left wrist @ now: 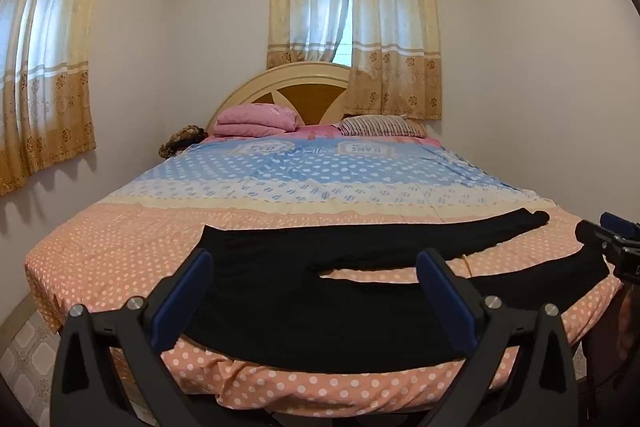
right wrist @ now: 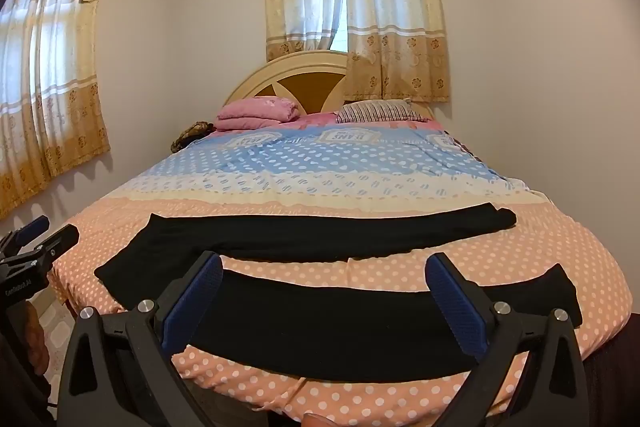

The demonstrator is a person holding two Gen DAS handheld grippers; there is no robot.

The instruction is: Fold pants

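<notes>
- Left gripper [left wrist: 316, 259] and right gripper [right wrist: 324, 263] are both gaping wide, gripping nothing.
- Black pants [left wrist: 360, 291] are lying flat, long axis left-right, waist left, legs pointing right.

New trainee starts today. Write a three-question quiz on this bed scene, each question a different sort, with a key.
1. True or false: the black pants lie spread flat on the bed, both legs apart.
2. The left gripper is: A) shut on the waistband, B) open over the pants' waist end, C) out of view.
3. Fill in: at the headboard, a folded pink blanket sits beside a ____ pillow.

Key: 1 true; 2 B; 3 striped.
</notes>
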